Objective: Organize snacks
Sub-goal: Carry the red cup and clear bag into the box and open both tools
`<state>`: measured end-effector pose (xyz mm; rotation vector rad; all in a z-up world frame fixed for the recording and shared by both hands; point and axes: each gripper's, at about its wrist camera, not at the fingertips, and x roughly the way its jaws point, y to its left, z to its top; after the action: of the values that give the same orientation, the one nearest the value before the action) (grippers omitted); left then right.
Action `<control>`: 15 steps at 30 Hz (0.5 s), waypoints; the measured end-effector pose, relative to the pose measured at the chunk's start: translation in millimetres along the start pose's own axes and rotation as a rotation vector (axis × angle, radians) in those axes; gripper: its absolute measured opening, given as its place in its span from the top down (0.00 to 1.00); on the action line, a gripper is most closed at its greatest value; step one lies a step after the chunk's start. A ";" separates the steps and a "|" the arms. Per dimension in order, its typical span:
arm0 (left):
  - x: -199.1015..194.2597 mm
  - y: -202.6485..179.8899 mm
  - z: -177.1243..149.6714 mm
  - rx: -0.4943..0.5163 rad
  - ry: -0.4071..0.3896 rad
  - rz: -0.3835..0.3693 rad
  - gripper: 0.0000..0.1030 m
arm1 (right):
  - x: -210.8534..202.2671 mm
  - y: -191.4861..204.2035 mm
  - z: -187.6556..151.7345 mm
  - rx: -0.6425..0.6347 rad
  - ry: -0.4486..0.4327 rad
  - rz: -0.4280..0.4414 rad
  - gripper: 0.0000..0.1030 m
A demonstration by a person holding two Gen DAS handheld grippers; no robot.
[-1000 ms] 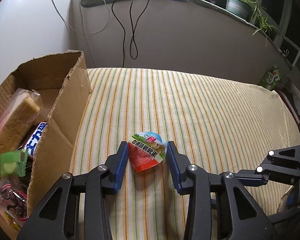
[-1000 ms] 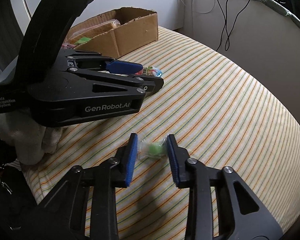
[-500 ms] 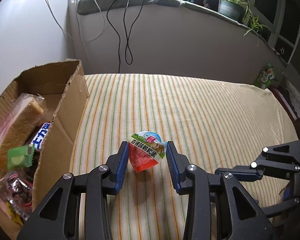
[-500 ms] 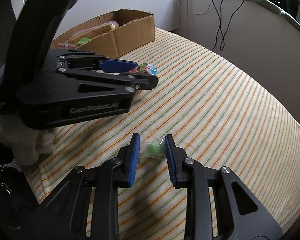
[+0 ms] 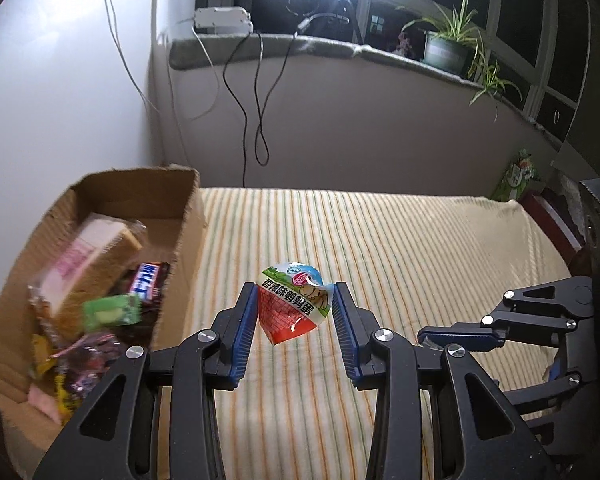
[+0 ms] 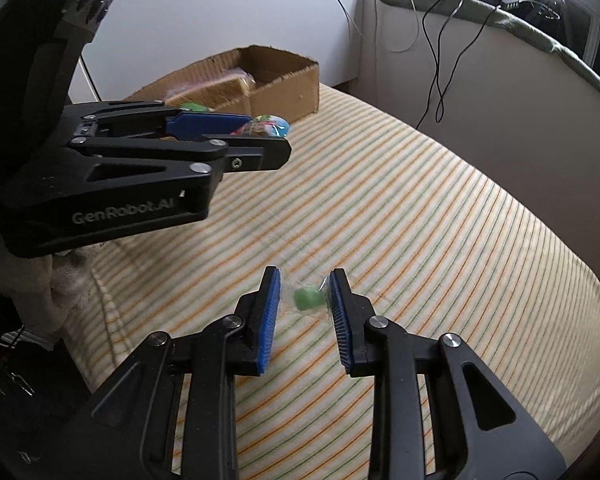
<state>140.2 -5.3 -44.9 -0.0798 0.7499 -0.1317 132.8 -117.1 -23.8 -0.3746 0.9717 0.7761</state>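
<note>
My left gripper [image 5: 295, 312] is shut on a triangular snack packet [image 5: 294, 307] with a red brick print and holds it above the striped bed, just right of the cardboard box [image 5: 188, 216]. The packet also shows in the right wrist view [image 6: 266, 126]. My right gripper [image 6: 302, 300] is shut on a small green candy in a clear wrapper [image 6: 308, 298], lifted a little above the bed near its front edge. The right gripper shows at the lower right of the left wrist view [image 5: 460, 336].
The box holds wrapped bread [image 5: 88, 256], a chocolate bar [image 5: 150, 282], a green packet [image 5: 110, 310] and other snacks. The striped bed cover [image 5: 420, 248] stretches right. Cables hang down the wall [image 5: 256, 120]. A plant pot [image 5: 446, 50] stands on the sill.
Both grippers closed on their snacks and lifted them off the bed. The left gripper rose and tilted up, so the box contents and window came into view.
</note>
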 end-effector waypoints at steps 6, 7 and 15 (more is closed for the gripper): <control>-21.6 7.3 2.2 -0.004 -0.044 0.015 0.65 | -12.9 16.5 10.7 -0.027 -0.026 -0.003 0.74; -24.7 9.7 1.8 -0.004 -0.050 0.018 0.65 | -13.6 19.4 12.0 -0.028 -0.029 -0.004 0.74; -47.1 38.8 -3.2 -0.029 -0.086 0.047 0.65 | -4.7 48.5 42.6 -0.050 -0.056 0.007 0.74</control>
<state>107.5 39.9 -20.2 -0.0951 0.6678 -0.0718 121.1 -60.4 5.1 -0.3912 0.9028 0.8144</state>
